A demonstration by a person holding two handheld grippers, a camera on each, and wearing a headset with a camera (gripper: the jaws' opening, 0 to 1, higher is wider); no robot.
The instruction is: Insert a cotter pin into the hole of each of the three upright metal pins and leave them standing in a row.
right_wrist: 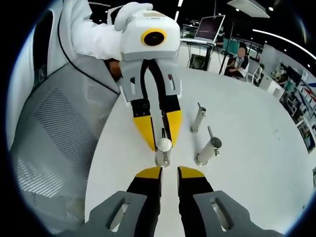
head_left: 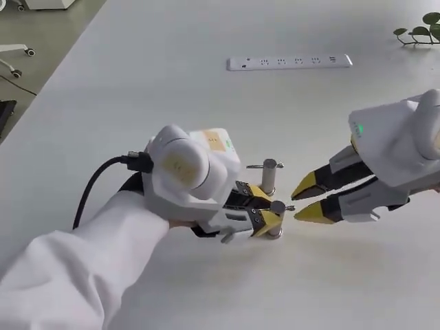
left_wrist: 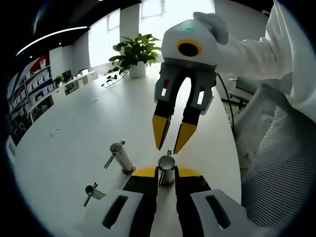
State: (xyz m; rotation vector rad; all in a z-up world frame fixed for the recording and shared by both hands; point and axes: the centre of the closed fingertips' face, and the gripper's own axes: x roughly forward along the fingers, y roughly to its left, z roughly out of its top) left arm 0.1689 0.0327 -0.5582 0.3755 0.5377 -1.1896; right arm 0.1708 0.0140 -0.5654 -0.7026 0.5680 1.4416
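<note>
My left gripper is shut on an upright metal pin near the table's middle. In the left gripper view that pin stands between my own jaws, and a thin cotter pin pokes out of its top. My right gripper hovers just right of this pin, open, its yellow fingertips apart and empty. A second metal pin with a cotter pin through it stands just behind. A third metal pin shows at lower left in the left gripper view, also with a cotter pin.
A white power strip lies far back on the white table. A potted plant's leaves reach in at the back right corner. A mesh office chair stands beside the table edge.
</note>
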